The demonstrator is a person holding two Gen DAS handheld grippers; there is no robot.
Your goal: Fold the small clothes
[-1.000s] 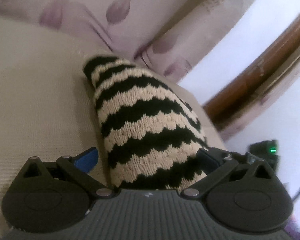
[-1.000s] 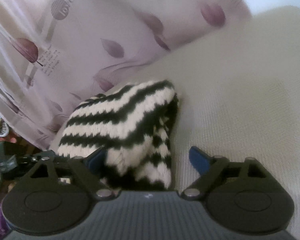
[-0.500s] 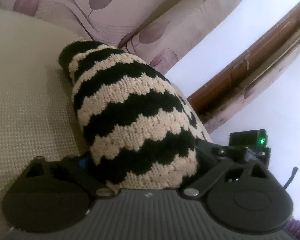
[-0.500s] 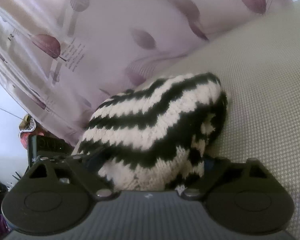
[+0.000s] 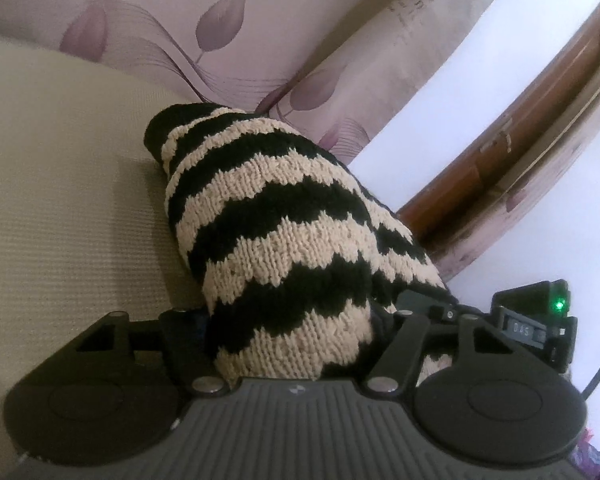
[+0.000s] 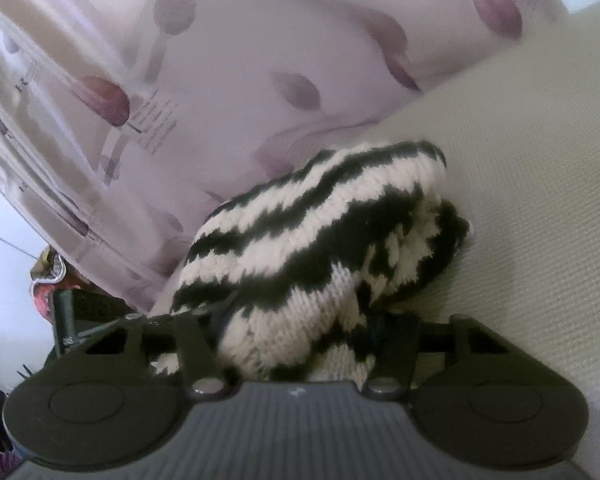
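A small knitted garment with black and cream wavy stripes (image 5: 276, 236) lies bunched on a beige textured cushion (image 5: 60, 208). My left gripper (image 5: 296, 332) is shut on its near end; the knit bulges over the jaws and hides the fingertips. In the right wrist view the same garment (image 6: 320, 248) is folded over itself, and my right gripper (image 6: 300, 340) is shut on its near end, the fingertips buried in the knit. The garment is lifted a little off the cushion (image 6: 540, 200).
A pale curtain with purple leaf print (image 5: 220, 32) hangs behind the cushion, and it also shows in the right wrist view (image 6: 180, 80). A brown wooden frame (image 5: 520, 140) stands at right. The other gripper with a green light (image 5: 540, 312) sits beside the garment.
Both grippers closed on the striped garment, from open a second ago. The garment has bunched up and risen between them, and both grippers have tilted.
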